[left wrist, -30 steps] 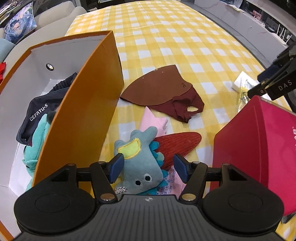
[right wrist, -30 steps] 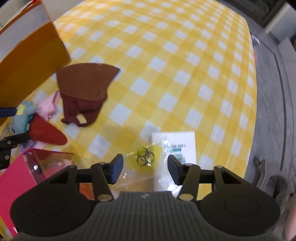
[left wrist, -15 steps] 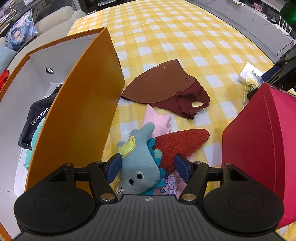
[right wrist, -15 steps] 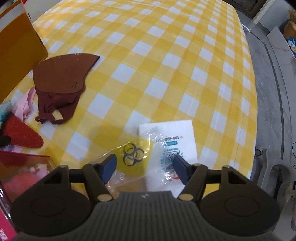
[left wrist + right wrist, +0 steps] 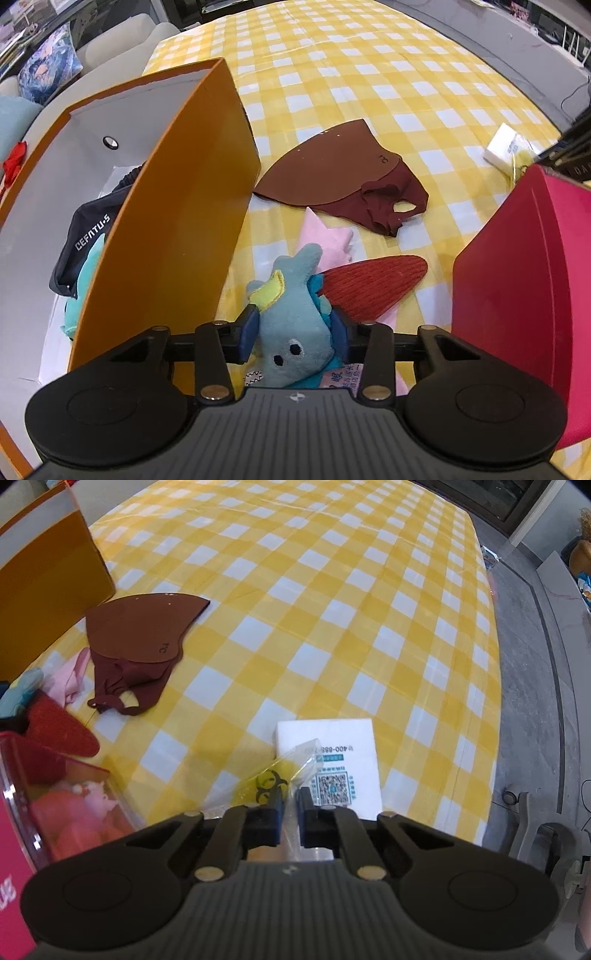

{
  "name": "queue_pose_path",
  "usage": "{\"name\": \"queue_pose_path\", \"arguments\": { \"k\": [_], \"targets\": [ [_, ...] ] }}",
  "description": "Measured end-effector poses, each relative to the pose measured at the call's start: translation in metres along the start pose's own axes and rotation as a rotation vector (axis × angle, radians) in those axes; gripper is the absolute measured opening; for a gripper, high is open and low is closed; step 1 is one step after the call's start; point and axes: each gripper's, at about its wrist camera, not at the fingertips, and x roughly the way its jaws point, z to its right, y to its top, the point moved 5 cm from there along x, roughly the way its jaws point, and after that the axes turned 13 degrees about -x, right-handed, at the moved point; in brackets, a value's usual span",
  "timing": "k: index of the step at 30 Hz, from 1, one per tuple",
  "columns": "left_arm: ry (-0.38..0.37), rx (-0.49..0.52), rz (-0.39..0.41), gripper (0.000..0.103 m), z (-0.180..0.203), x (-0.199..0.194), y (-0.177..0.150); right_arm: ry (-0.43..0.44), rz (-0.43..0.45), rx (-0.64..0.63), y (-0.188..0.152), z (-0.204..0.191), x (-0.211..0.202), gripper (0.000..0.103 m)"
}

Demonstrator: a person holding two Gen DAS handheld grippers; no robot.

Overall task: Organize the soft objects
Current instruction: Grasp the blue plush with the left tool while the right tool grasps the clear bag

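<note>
While a second ago both pairs of jaws stood apart, now left gripper [image 5: 293,330] clamped on one blue plush toy [image 5: 295,325], just closed; right gripper [image 5: 290,812] pinched together on one clear plastic bag [image 5: 273,779]. Both pickups likely secured. Beyond the toy: one red corduroy piece [image 5: 373,284], one pink cloth [image 5: 325,236], one maroon mask [image 5: 384,206]; left, one orange box [image 5: 184,229]; right, one red box [image 5: 517,295].
</note>
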Motion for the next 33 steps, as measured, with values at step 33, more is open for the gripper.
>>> {"name": "queue_pose_path", "arguments": {
  "k": [33],
  "targets": [
    [-0.077, -0.027, 0.024, 0.032, -0.020, -0.062, -0.034, -0.015, -0.021, -0.050, -0.071, -0.038, -0.088, 0.003]
  ]
}}
